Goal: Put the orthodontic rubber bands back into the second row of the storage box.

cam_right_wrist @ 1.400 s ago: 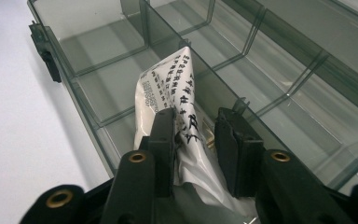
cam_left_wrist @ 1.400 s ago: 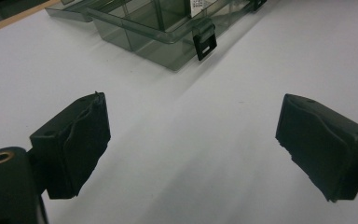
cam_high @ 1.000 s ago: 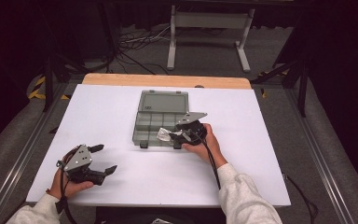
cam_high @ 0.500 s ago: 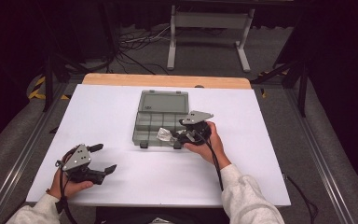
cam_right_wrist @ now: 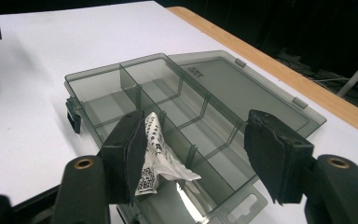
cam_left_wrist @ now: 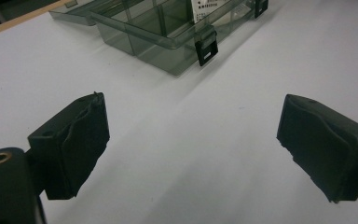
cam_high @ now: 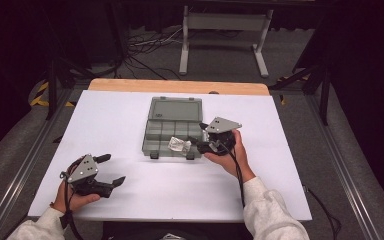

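A smoky grey compartment box (cam_high: 156, 133) lies open mid-table, its lid (cam_high: 176, 108) flat behind it. A crumpled white printed packet (cam_high: 179, 145) rests in a front compartment. My right gripper (cam_high: 199, 136) hovers at the box's right front corner, pointing left at the packet. In the right gripper view its jaws (cam_right_wrist: 196, 149) have just been opening; the packet (cam_right_wrist: 156, 154) sits between them beside the left pad (cam_right_wrist: 135, 154), with nothing pressed. My left gripper (cam_high: 111, 169) rests open and empty at the table's front left. Its view (cam_left_wrist: 193, 149) looks toward the box (cam_left_wrist: 168, 46).
The white table top (cam_high: 105, 115) ends in a wooden strip (cam_high: 180, 86) at the far edge. Metal rails run along both sides. Behind the table stand a metal frame (cam_high: 222, 30) and floor cables. Bare white surface stretches left of the box.
My right gripper has drawn back to the right and risen a little from the box, with its jaws spread wider. The packet stays in the box. The left gripper has not moved.
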Available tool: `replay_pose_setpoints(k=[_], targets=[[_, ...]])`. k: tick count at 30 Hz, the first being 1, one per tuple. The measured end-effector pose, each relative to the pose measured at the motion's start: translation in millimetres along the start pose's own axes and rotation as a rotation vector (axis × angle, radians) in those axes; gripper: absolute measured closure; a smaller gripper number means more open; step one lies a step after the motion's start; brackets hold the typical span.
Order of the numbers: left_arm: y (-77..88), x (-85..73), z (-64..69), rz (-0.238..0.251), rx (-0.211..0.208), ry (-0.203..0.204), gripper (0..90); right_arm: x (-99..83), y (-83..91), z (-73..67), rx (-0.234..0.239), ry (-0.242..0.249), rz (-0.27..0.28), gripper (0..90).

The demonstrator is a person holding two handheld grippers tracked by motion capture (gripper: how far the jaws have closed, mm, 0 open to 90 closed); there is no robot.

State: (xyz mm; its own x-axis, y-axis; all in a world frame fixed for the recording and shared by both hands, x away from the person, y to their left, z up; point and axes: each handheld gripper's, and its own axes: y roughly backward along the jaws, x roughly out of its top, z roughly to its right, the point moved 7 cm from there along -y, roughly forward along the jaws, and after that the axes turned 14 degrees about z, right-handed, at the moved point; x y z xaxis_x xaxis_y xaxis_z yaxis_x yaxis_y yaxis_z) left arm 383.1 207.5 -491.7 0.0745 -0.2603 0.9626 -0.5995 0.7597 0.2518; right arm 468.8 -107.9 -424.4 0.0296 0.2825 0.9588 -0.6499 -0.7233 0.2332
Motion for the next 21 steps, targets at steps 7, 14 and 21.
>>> replay_pose_setpoints(k=[7,14,21], targets=[[0.7,0.6,-0.1,0.003,0.001,-0.002,9.7,1.6,11.6,1.5,-0.015,0.020,0.009,37.0],[0.6,1.0,0.1,0.004,0.003,-0.005,9.7,1.3,25.4,3.0,-0.027,0.034,0.019,34.3],[0.0,1.1,0.4,0.002,0.002,-0.004,9.7,-1.1,36.7,5.5,-0.037,0.040,0.022,31.0]])
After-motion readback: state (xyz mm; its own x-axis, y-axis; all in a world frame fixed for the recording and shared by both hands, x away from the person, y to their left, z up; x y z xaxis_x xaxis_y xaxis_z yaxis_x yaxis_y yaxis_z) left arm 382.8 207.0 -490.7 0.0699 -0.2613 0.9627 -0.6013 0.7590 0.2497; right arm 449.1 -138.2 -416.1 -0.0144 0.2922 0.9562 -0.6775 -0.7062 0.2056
